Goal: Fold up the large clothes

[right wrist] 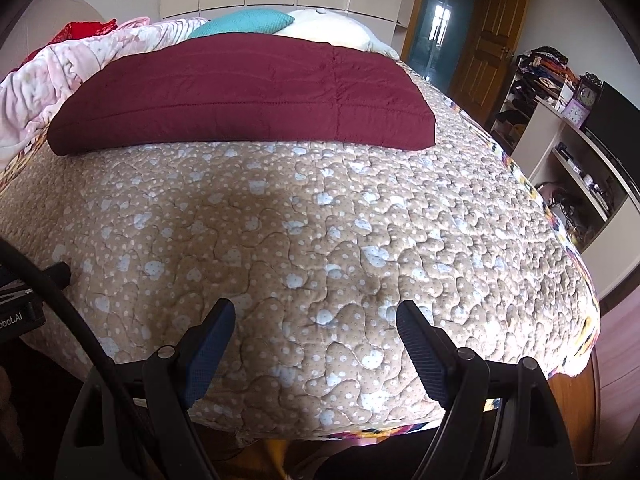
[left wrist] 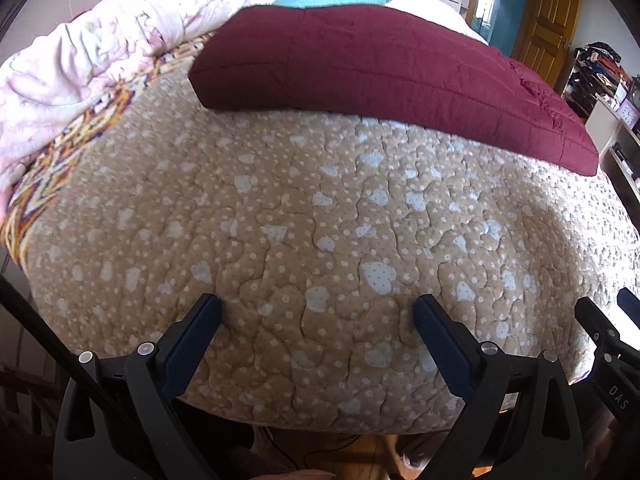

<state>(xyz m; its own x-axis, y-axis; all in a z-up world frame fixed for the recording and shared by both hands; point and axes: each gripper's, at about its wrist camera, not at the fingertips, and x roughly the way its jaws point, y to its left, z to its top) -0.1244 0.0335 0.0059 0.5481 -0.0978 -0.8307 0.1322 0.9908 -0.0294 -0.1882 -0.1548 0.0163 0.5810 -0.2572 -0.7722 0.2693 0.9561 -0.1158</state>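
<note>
A dark red quilted garment (left wrist: 384, 80) lies folded into a flat block across the far part of the bed, also in the right wrist view (right wrist: 240, 92). It rests on a beige quilt with pale blue hearts (left wrist: 320, 220) (right wrist: 320, 220). My left gripper (left wrist: 318, 312) hangs open over the quilt's near edge, nothing between its fingers. My right gripper (right wrist: 316, 316) is also open and empty over the near edge. The right gripper's fingers (left wrist: 600, 320) show at the right border of the left wrist view.
A crumpled pink blanket (left wrist: 80, 64) is heaped at the bed's left side. A teal pillow (right wrist: 244, 22) and a white pillow (right wrist: 332, 28) lie at the head. Shelves with clothes, clocks and a dark screen (right wrist: 580, 120) stand to the right, beside a wooden door (right wrist: 488, 40).
</note>
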